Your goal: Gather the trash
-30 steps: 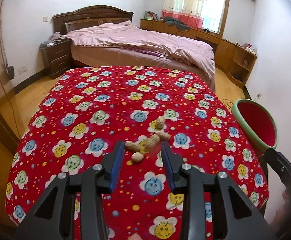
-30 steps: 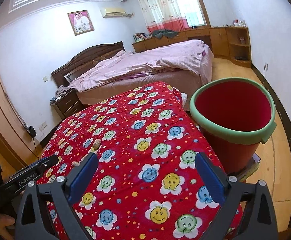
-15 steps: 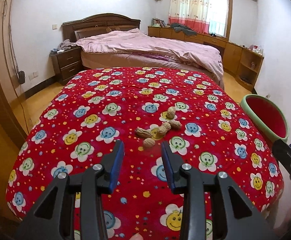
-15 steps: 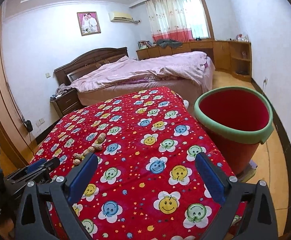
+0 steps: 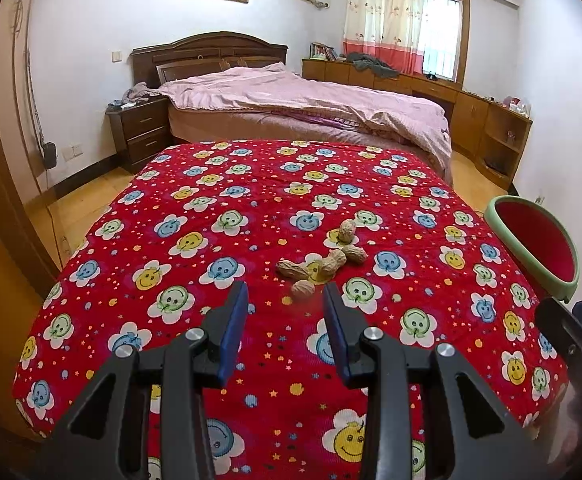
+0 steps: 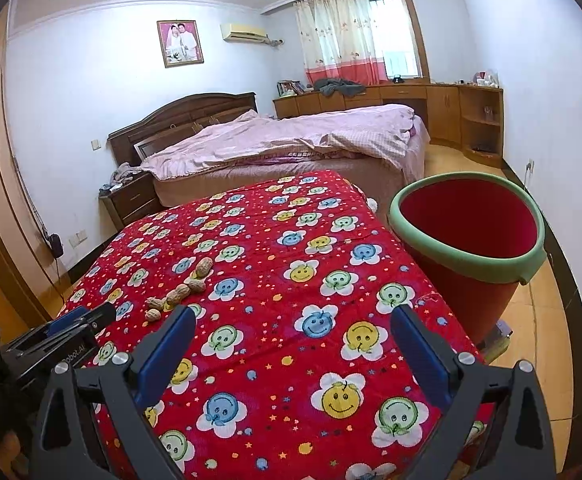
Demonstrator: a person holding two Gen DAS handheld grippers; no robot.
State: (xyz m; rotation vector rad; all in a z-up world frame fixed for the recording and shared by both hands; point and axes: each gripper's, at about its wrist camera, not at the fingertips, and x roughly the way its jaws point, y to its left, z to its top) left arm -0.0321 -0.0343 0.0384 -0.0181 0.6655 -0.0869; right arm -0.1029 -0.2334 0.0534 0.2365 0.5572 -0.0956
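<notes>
Fingers of left gripper [image 5: 285, 294] parted, empty, now pulled back; peanuts [image 5: 323, 258] just beyond the tips on red cloth [image 5: 211, 208]. Right gripper [image 6: 291, 318] wide apart, empty; bin [image 6: 467, 228] ahead right. Shells not binned.

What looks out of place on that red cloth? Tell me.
A loose cluster of peanut shells lies scattered on the red flowered cloth, ahead of the open left gripper. The red bin beside it looks empty.
</notes>
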